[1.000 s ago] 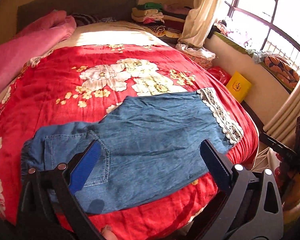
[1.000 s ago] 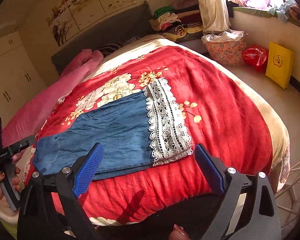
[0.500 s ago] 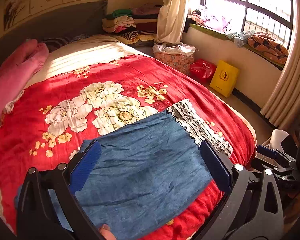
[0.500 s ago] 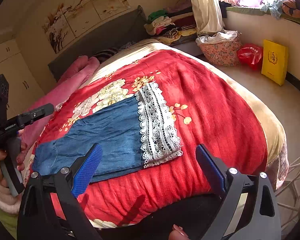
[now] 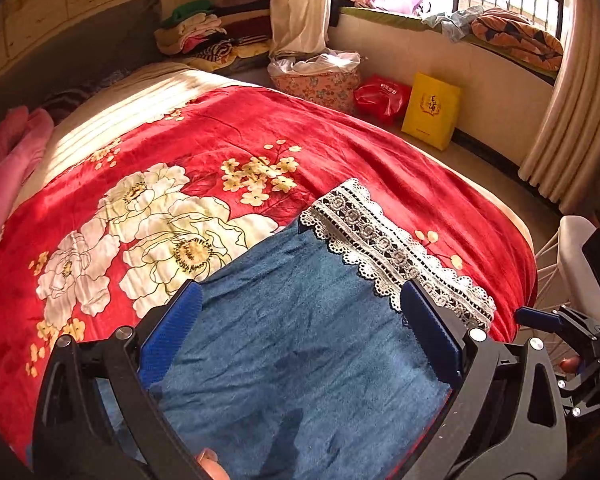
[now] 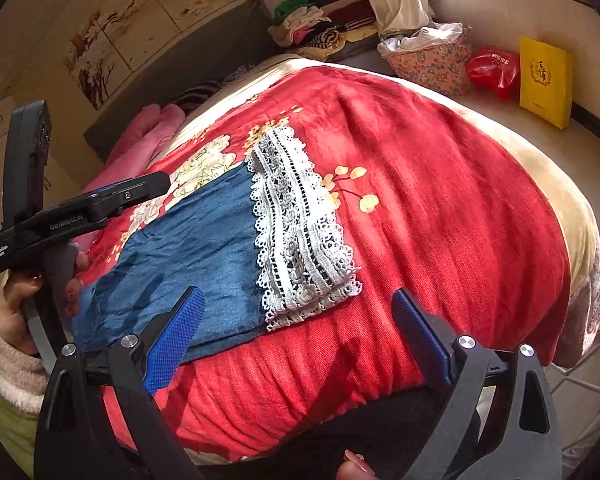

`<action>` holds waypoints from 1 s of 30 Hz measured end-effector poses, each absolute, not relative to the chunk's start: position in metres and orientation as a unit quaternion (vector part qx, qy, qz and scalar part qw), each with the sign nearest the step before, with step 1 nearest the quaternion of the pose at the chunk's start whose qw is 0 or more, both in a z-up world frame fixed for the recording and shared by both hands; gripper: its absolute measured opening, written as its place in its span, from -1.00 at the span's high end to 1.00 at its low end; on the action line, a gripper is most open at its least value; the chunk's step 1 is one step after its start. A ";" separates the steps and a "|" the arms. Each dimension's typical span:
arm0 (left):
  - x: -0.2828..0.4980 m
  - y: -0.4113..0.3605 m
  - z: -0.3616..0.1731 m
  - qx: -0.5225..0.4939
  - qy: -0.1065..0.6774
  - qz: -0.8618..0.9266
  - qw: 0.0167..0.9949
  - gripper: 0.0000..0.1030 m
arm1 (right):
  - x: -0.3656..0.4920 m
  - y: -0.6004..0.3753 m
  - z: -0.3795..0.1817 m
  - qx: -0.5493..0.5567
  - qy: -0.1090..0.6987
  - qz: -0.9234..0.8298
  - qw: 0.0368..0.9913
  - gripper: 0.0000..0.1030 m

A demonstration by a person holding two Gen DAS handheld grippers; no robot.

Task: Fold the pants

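Note:
Blue denim pants (image 5: 300,340) with a white lace hem (image 5: 392,248) lie flat on the red floral blanket (image 5: 340,148). They also show in the right wrist view (image 6: 204,248), lace hem (image 6: 300,240) toward the right. My left gripper (image 5: 300,320) is open and empty, hovering over the pants' leg near the lace. My right gripper (image 6: 296,328) is open and empty, above the blanket's front edge just below the lace hem. The left gripper (image 6: 80,208) shows at the left of the right wrist view, over the waist end.
A pink quilt (image 6: 140,140) lies at the bed's far left. Folded clothes (image 5: 204,36) are stacked by the headboard. A floral basket (image 5: 320,80), a red bag (image 5: 380,96) and a yellow bag (image 5: 432,108) stand on the floor beside the window wall. A white wire rack (image 6: 592,380) stands right.
My left gripper has moved right along the pants, from the pocket end toward the lace hem. The right gripper has drawn slightly closer to the hem. Both have stayed open.

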State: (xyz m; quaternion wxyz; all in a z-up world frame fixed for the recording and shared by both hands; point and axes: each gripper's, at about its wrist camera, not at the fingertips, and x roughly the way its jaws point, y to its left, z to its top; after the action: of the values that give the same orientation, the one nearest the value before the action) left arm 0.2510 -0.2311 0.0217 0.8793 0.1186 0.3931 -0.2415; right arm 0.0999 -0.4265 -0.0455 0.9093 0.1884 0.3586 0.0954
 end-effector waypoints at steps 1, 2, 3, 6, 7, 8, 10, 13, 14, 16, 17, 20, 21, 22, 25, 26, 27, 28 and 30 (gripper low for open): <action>0.256 -0.234 0.019 0.121 0.395 -0.243 0.878 -0.81 | 0.102 -0.427 -0.048 0.193 0.361 0.096 0.907 -0.82; 0.261 -0.238 0.015 0.123 0.396 -0.244 0.877 -0.81 | 0.104 -0.426 -0.051 0.196 0.365 0.098 0.905 -0.82; 0.266 -0.241 0.012 0.127 0.398 -0.246 0.875 -0.81 | 0.105 -0.426 -0.053 0.200 0.368 0.098 0.903 -0.82; 0.283 -0.251 0.002 0.133 0.403 -0.259 0.868 -0.81 | 0.111 -0.425 -0.059 0.208 0.376 0.105 0.897 -0.82; 0.289 -0.252 0.000 0.132 0.404 -0.263 0.866 -0.81 | 0.113 -0.424 -0.061 0.209 0.378 0.107 0.895 -0.80; 0.297 -0.253 -0.002 0.128 0.407 -0.265 0.865 -0.81 | 0.114 -0.423 -0.063 0.211 0.380 0.110 0.894 -0.68; 0.311 -0.254 -0.006 0.108 0.413 -0.279 0.860 -0.81 | 0.117 -0.422 -0.066 0.215 0.382 0.113 0.892 -0.49; 0.334 -0.256 -0.016 0.079 0.440 -0.303 0.842 -0.81 | 0.119 -0.425 -0.068 0.224 0.380 0.113 0.890 -0.39; 0.341 -0.258 -0.019 0.076 0.448 -0.307 0.836 -0.81 | 0.120 -0.426 -0.069 0.231 0.379 0.113 0.889 -0.35; 0.351 -0.264 -0.025 0.073 0.461 -0.324 0.823 -0.81 | 0.120 -0.427 -0.069 0.244 0.378 0.120 0.885 -0.33; 0.354 -0.267 -0.027 0.070 0.464 -0.337 0.816 -0.81 | 0.121 -0.428 -0.070 0.248 0.379 0.123 0.883 -0.31; 0.363 -0.279 -0.035 0.085 0.479 -0.363 0.795 -0.79 | 0.123 -0.432 -0.073 0.271 0.376 0.132 0.876 -0.15; 0.365 -0.283 -0.039 0.089 0.486 -0.372 0.786 -0.75 | 0.124 -0.434 -0.074 0.279 0.375 0.134 0.874 -0.13; 0.366 -0.286 -0.043 0.092 0.488 -0.379 0.781 -0.69 | 0.125 -0.437 -0.075 0.286 0.375 0.134 0.872 -0.05; 0.369 -0.293 -0.055 0.083 0.506 -0.395 0.762 -0.29 | 0.130 -0.438 -0.076 0.290 0.372 0.133 0.872 0.19; 0.368 -0.294 -0.057 0.087 0.506 -0.395 0.762 -0.16 | 0.132 -0.437 -0.075 0.290 0.372 0.133 0.872 0.29; 0.366 -0.295 -0.057 0.088 0.505 -0.400 0.760 -0.04 | 0.133 -0.436 -0.075 0.290 0.372 0.135 0.872 0.34; 0.365 -0.295 -0.056 0.090 0.505 -0.404 0.757 0.29 | 0.135 -0.434 -0.073 0.290 0.372 0.137 0.871 0.48; 0.364 -0.292 -0.052 0.084 0.505 -0.410 0.755 0.70 | 0.138 -0.428 -0.066 0.285 0.369 0.142 0.873 0.58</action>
State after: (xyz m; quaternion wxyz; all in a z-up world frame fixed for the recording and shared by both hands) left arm 0.3643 -0.2916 -0.0524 0.7549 0.0844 0.5049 -0.4100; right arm 0.1376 -0.4284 -0.0663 0.8730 0.2854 0.3693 0.1416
